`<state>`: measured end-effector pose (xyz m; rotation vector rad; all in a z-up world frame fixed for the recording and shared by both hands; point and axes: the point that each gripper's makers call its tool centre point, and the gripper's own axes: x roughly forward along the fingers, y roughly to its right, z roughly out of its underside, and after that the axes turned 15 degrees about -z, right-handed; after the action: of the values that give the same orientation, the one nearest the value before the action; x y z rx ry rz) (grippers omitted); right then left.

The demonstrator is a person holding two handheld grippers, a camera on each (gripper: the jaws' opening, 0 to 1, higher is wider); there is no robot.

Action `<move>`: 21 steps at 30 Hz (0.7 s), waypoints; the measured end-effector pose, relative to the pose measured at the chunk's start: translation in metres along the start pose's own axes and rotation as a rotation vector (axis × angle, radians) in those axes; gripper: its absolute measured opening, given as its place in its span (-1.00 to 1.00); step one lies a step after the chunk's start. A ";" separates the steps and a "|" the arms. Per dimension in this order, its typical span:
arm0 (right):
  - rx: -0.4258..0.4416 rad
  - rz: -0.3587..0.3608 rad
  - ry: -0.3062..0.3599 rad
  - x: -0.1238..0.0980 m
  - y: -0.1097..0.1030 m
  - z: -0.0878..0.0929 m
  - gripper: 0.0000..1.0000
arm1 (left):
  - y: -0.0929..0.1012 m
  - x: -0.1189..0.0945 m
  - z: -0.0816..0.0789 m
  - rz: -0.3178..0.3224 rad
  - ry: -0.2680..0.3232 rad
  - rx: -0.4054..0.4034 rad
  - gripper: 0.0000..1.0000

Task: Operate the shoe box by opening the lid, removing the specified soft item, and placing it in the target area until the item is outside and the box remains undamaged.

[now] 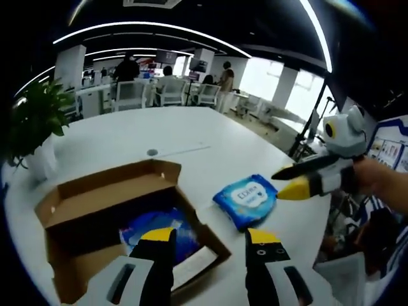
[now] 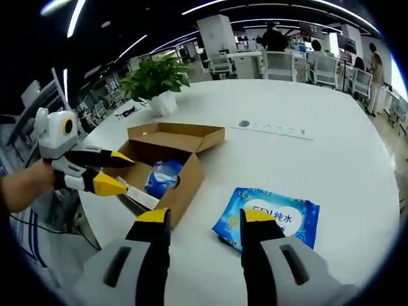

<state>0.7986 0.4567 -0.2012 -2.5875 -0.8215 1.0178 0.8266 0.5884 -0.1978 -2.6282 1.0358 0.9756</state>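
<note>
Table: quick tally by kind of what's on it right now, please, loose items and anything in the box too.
Cardboard shoe box, lid open: 1
Blue soft packs: 2, one on the table, one inside the box
Potted plant: 1
Total: 4

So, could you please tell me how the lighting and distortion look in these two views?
Left gripper view: fisheye bends the ceiling light strips into arcs, bright windows wash out, and the cardboard box interior is shadowed. Right gripper view: the white table is evenly lit, the wet wipes pack shows slight glare, and edges curve strongly.
</note>
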 end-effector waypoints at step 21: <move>-0.063 -0.069 -0.056 0.073 -0.055 -0.020 -0.26 | -0.062 -0.027 0.021 -0.026 0.005 -0.063 -0.14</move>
<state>0.8335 0.5437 -0.2045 -2.5735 -0.9644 1.0649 0.8418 0.6569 -0.2026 -2.6886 0.9854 1.0126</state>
